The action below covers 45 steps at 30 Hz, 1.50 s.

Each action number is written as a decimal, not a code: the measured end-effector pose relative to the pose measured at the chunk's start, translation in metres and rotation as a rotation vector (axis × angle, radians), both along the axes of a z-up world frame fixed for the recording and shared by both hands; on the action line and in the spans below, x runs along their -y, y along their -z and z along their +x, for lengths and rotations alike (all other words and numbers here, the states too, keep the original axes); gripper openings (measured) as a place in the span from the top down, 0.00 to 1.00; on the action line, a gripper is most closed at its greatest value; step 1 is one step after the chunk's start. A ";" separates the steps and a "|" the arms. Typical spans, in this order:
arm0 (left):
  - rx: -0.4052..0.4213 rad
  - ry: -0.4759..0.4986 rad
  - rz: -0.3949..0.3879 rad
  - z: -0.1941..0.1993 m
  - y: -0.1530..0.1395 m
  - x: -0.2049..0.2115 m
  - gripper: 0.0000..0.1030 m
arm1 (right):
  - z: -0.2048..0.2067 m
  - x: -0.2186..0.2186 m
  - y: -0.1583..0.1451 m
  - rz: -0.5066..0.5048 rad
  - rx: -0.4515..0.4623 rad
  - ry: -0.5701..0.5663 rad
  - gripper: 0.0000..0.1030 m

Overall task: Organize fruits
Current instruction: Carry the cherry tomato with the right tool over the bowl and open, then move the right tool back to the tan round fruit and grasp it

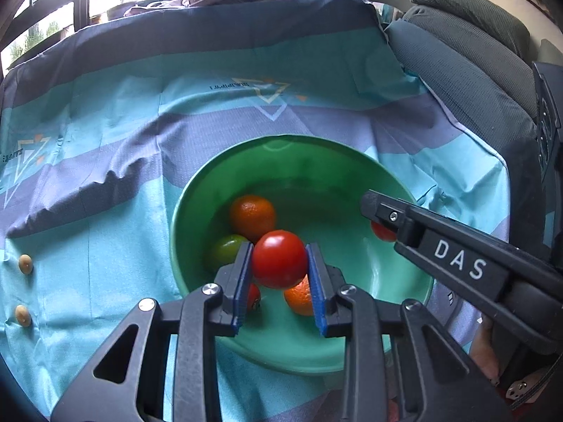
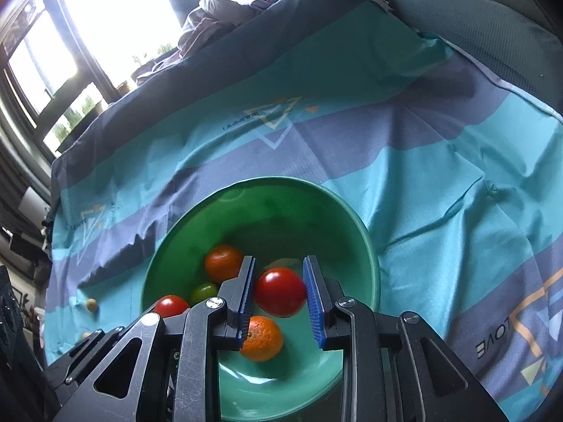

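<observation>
I see the striped cloth (image 1: 105, 161) covering the whole surface, with the green bowl (image 1: 352, 172) toward its near edge. Both my claws hang over the bowl, angled down into it. The left gripper (image 1: 279, 263) is clamped on a red tomato (image 1: 279, 258), and the right gripper (image 2: 278, 290) pinches another red tomato (image 2: 279, 292). Each tomato sits directly above the bowl's hollow, over two oranges (image 1: 251, 216) and a green fruit (image 1: 225, 251), so I judge release needs only a short drop.

L gripper (image 1: 279, 263) & R gripper (image 2: 279, 290) angled down, each clamped on something.
</observation>
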<state>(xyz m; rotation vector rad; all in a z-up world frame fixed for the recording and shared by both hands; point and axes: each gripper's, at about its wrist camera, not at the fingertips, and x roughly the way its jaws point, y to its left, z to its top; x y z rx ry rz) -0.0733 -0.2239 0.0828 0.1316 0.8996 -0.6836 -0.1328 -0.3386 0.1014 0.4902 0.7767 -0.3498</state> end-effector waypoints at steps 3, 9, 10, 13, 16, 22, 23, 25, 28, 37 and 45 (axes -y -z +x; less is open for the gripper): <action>-0.005 0.001 0.011 0.001 0.005 0.004 0.71 | 0.003 0.002 0.005 0.003 -0.025 0.004 0.72; -0.026 0.003 0.016 0.003 0.011 0.008 0.71 | 0.007 0.008 0.015 -0.001 -0.076 0.022 0.72; -0.028 0.003 0.017 0.003 0.012 0.008 0.71 | 0.007 0.009 0.015 0.000 -0.080 0.022 0.72; -0.044 0.001 0.022 0.005 0.015 0.010 0.70 | 0.008 0.009 0.016 -0.003 -0.086 0.020 0.72; -0.062 -0.003 0.021 0.008 0.018 0.011 0.70 | 0.009 0.009 0.016 -0.004 -0.088 0.018 0.72; -0.054 0.003 -0.022 0.004 0.007 0.000 0.52 | 0.007 0.008 0.014 -0.004 -0.067 0.017 0.72; -0.050 0.002 -0.031 0.003 0.004 -0.003 0.50 | 0.006 0.008 0.012 -0.003 -0.056 0.017 0.69; -0.045 -0.008 -0.050 0.002 -0.002 -0.014 0.49 | 0.004 0.007 0.008 0.003 -0.033 0.014 0.59; -0.031 -0.044 -0.075 0.003 -0.013 -0.039 0.49 | 0.003 0.002 0.001 0.013 0.003 -0.006 0.54; 0.060 -0.253 -0.027 0.017 -0.031 -0.162 0.47 | 0.017 -0.041 -0.018 0.020 0.063 -0.140 0.54; 0.039 -0.501 -0.049 0.044 -0.019 -0.284 0.48 | 0.055 -0.121 -0.026 0.150 0.079 -0.377 0.54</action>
